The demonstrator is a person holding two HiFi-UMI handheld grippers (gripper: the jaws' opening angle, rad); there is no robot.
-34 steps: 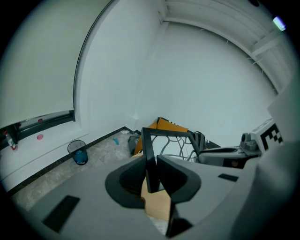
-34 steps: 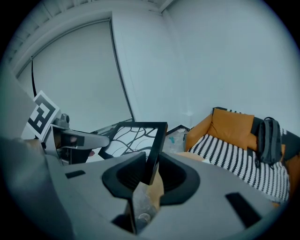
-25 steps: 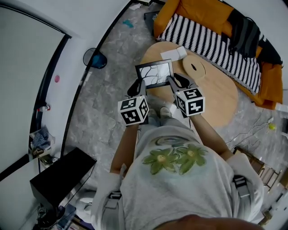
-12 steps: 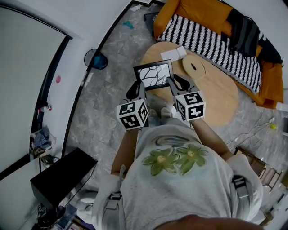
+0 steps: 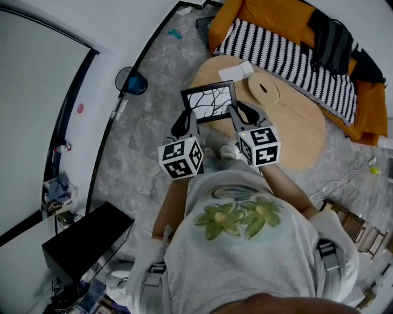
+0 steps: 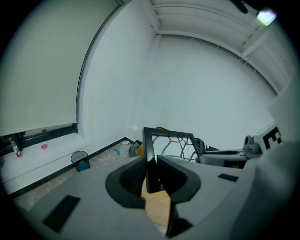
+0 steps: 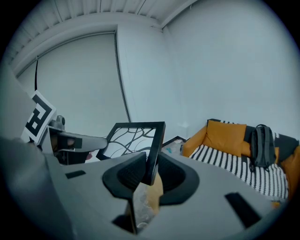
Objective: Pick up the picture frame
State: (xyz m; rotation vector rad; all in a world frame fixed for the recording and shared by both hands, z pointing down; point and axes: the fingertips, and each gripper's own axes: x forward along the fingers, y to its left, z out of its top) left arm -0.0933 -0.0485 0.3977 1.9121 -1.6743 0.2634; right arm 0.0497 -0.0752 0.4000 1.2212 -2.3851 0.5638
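Over the near left edge of round pale wooden desk [image 5: 295, 132]: black thin-rimmed rectangular picture frame [image 5: 209, 102], raised slightly since a second ago, far edge tipped up, apparently clear of the top. Pick-up judged nearly done. Branching black line drawing on pale ground inside. Left rim clamped by left gripper [image 5: 189, 118], right rim by right gripper [image 5: 236, 114]. Beyond, orange sofa [image 5: 270, 15] under striped blanket.
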